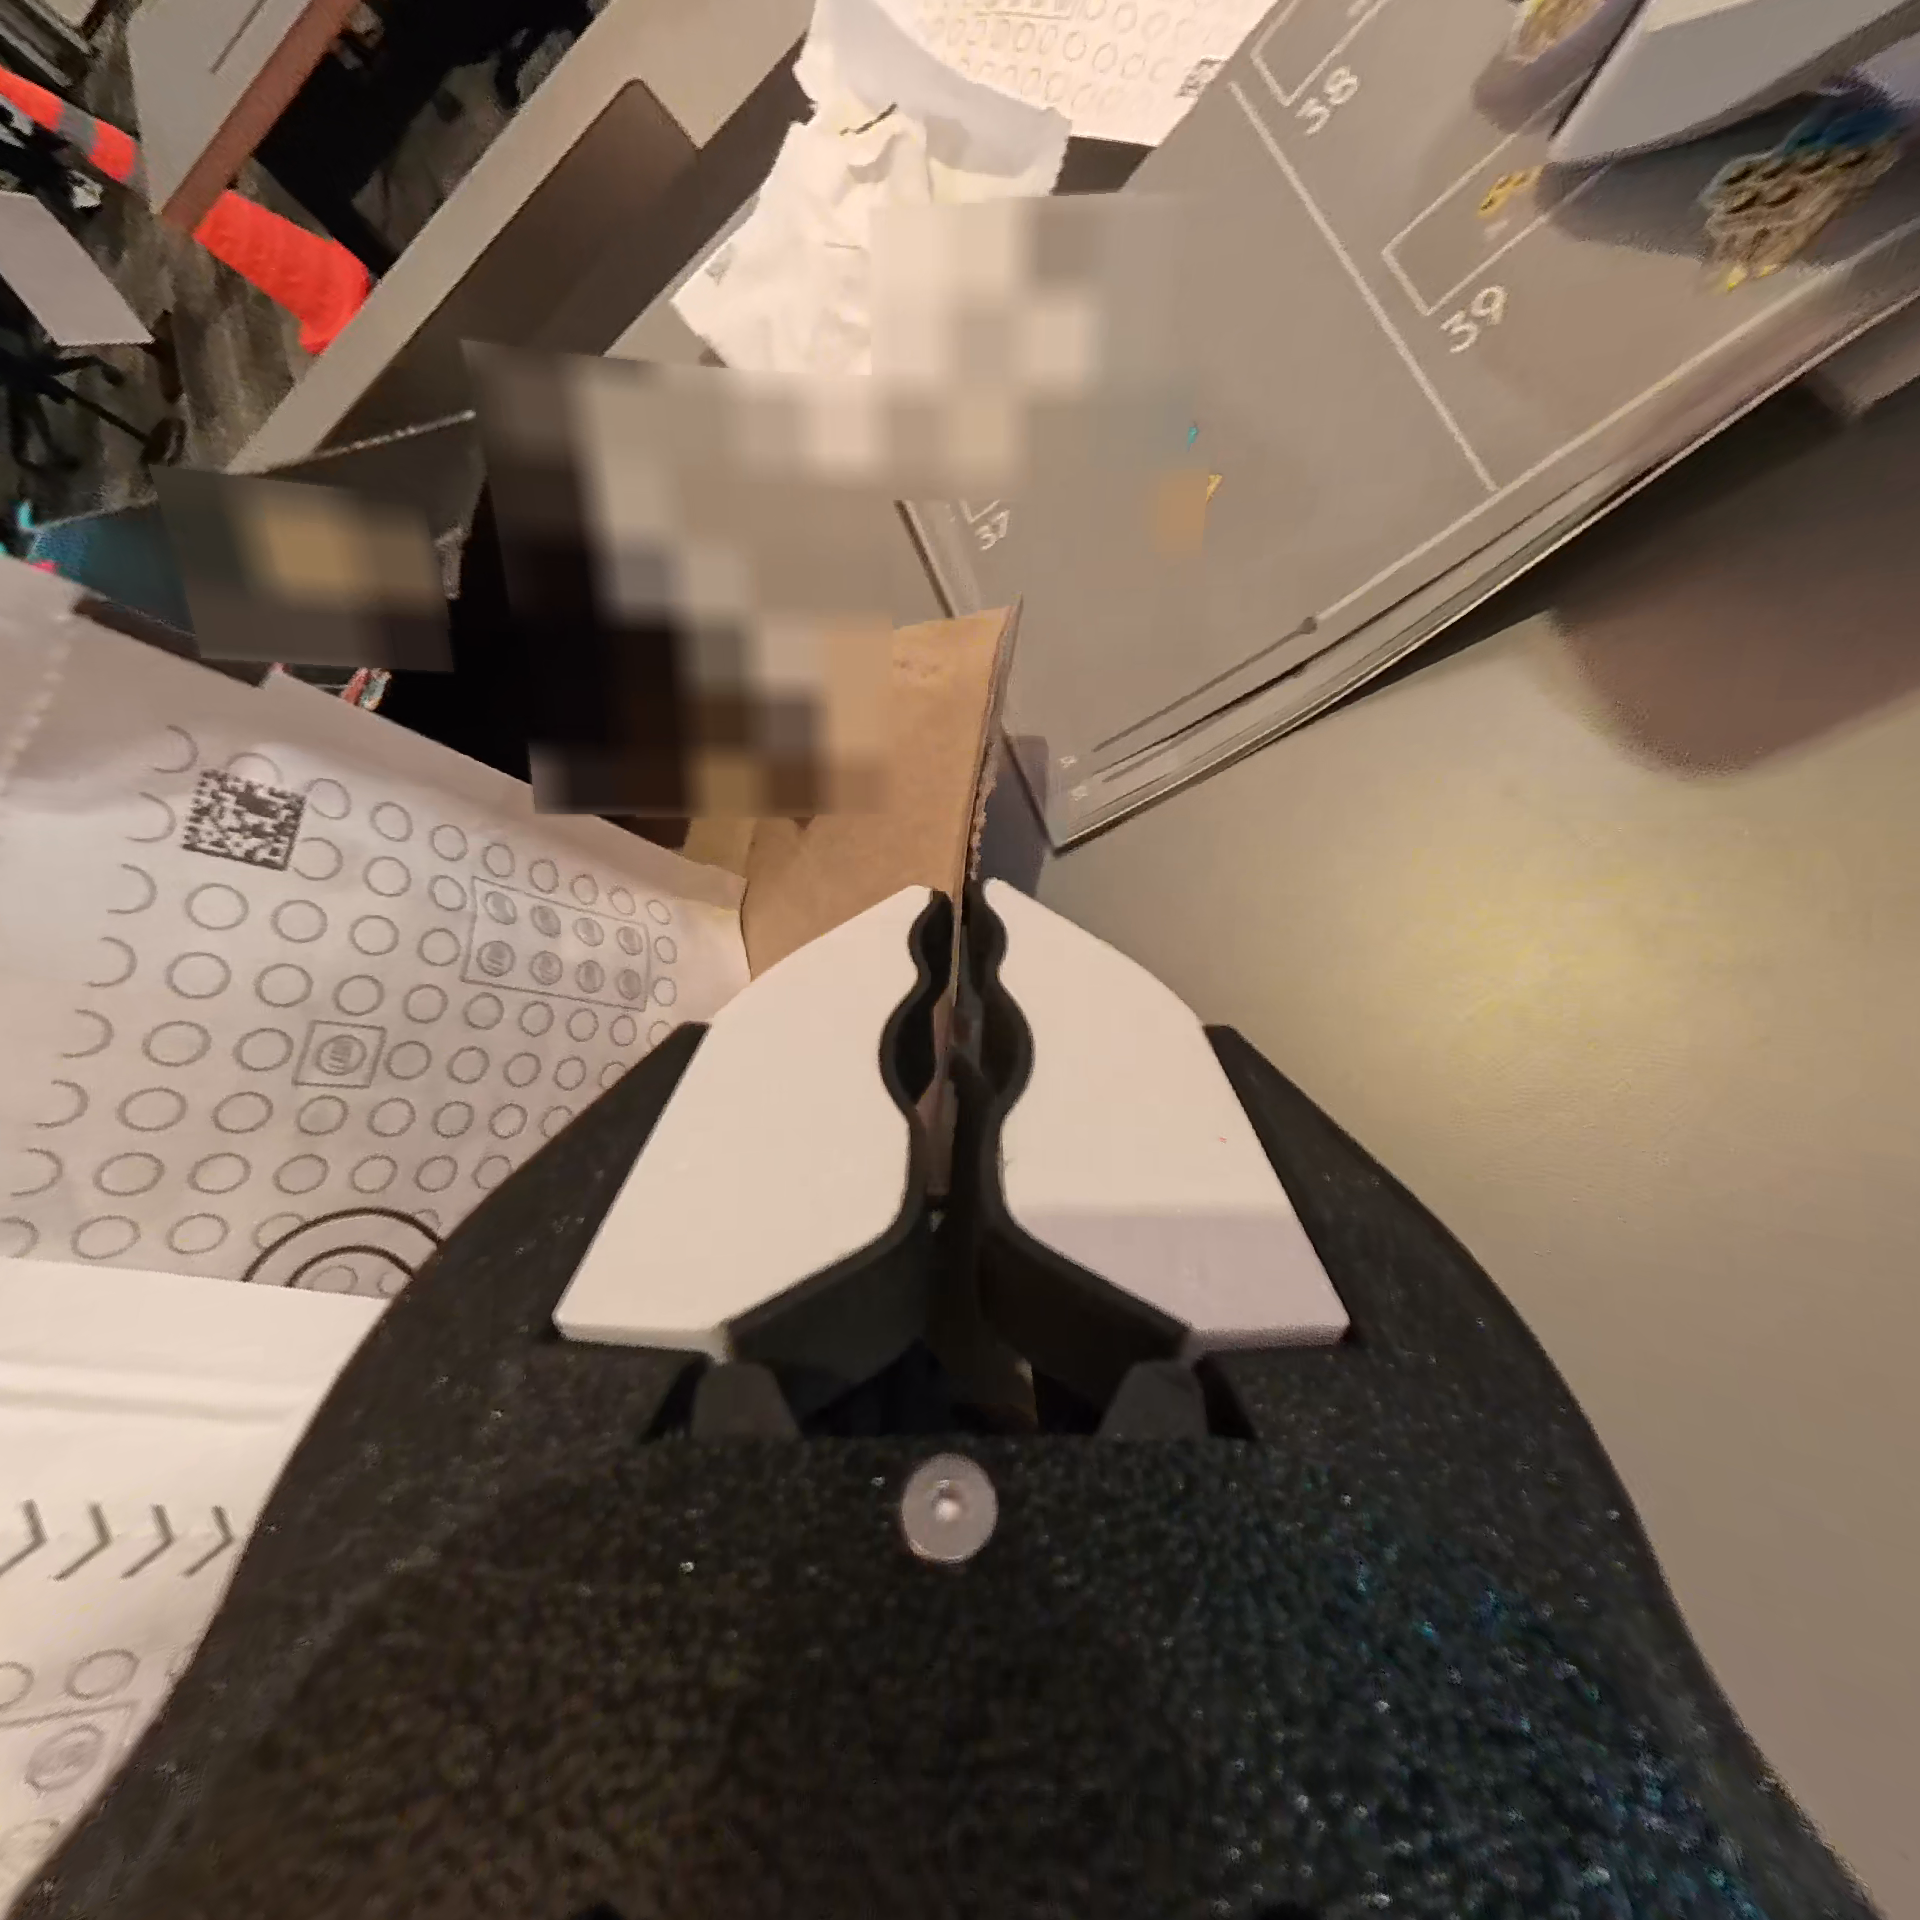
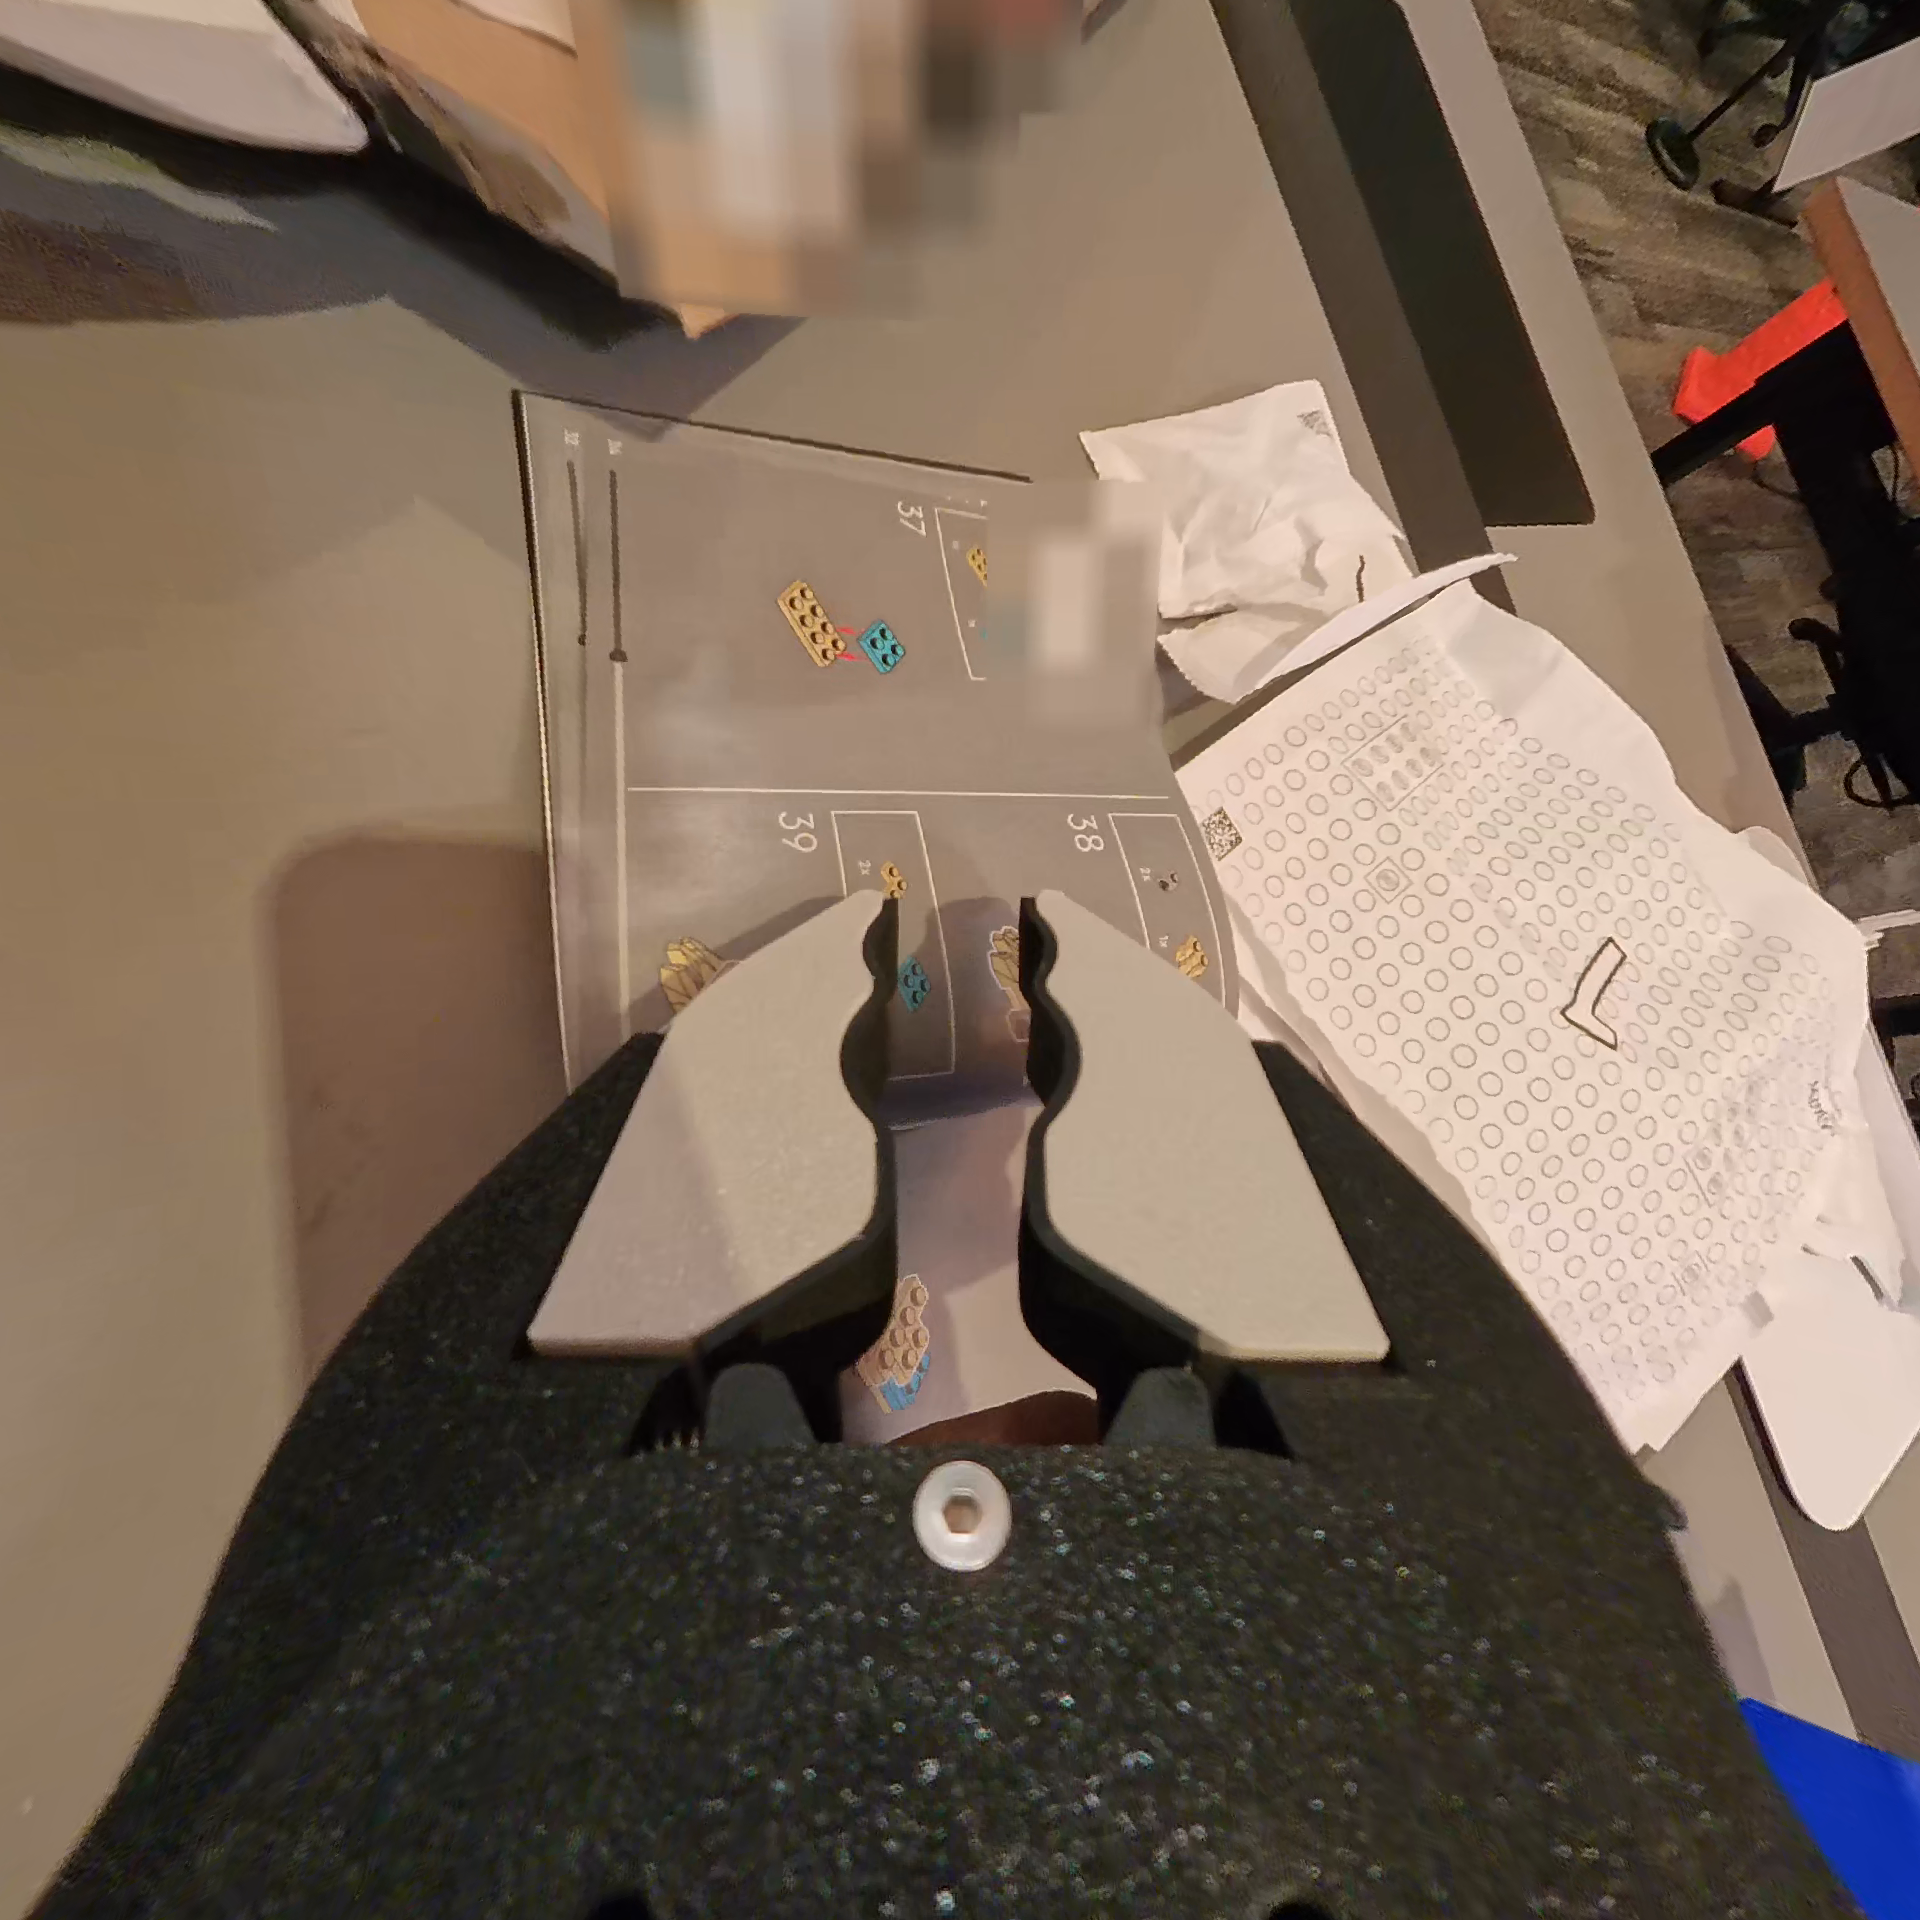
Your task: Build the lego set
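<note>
Left gripper (image 1: 961,914) pinches a brown cardboard flap (image 1: 966,727), its top lost under blur; right gripper (image 2: 956,914) hangs narrowly parted over the instruction booklet (image 2: 779,675), mid-frame, partly hidden.

We see the left gripper (image 1: 966,904) in the lower centre of the left wrist view: a black, grainy, speckled body that widens toward the bottom edge, with two pale grey fingers (image 1: 769,1122) edged inside by wavy black pads. A round silver screw (image 1: 948,1507) sits below them on the midline. The right gripper (image 2: 956,914) looks the same in its own view: darker grey fingers (image 2: 1195,1164), scalloped black inner pads, a silver hex-socket screw (image 2: 961,1513).
</note>
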The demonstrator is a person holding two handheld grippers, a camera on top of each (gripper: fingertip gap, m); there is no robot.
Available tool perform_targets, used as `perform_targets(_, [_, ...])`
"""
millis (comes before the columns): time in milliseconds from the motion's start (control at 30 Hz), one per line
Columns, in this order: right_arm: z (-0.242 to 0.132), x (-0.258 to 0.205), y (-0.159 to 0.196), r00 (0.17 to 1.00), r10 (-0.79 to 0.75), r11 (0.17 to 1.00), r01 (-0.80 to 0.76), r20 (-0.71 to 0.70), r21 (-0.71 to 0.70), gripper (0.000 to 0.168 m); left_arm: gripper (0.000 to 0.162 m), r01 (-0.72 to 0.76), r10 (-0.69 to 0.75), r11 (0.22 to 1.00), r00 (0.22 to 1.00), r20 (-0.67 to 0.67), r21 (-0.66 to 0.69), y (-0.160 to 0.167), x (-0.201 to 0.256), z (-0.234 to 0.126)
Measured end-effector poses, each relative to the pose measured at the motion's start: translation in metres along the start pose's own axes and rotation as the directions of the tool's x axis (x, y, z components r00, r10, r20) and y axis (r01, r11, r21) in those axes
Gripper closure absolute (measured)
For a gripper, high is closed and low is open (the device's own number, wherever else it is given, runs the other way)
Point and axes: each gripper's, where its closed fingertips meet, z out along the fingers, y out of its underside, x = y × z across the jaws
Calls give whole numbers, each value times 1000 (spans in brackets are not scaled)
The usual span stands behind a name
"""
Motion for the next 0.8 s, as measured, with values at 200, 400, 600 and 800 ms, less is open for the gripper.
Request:
perform_targets(200, [0,0,-1,1000,-7,1000,7,2,1,147,160,-73,73,997,996,-48,-8,-7,24,8])
perform_targets(400, [-1,0,-2,1000,-12,1000,12,1,4,147,160,-138,136,990,989,-65,-35,-5,37,14])
perform_targets(600, [-2,1,-2,1000,-16,1000,16,-6,11,146,159,-139,136,990,988,-71,-34,-3,41,15])
perform_targets(800, [-5,2,-4,1000,-13,1000,14,-11,23,143,156,-89,89,996,990,-109,6,-7,45,12])
